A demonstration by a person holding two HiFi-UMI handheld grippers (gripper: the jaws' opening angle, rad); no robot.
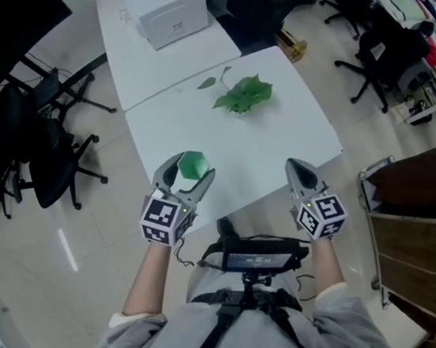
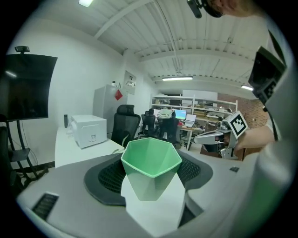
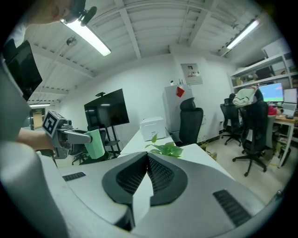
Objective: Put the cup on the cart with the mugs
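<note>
The white table [image 1: 276, 134] is filling the middle of the head view. The cart [image 1: 415, 219] is standing off to the person's right, well apart from the table's near corner, across a strip of bare floor. Black office chairs are crowding the left and far right. No mugs are showing on the cart's brown shelves (most of it is running out of frame).

The left gripper [image 1: 193, 169] is clamping the green cup [image 2: 151, 167] between its pads, upright and mouth up. The cup is sitting over the table's near edge, seemingly lifted off the top. The right gripper [image 1: 296, 168] is hanging empty, jaws pressed together, between the cup and the cart.

So the pickup is looking done, while the carry to the cart and the set-down are remaining. The way is looking open rightward past the table corner, with the cart's raised metal rail being the edge to clear.
</note>
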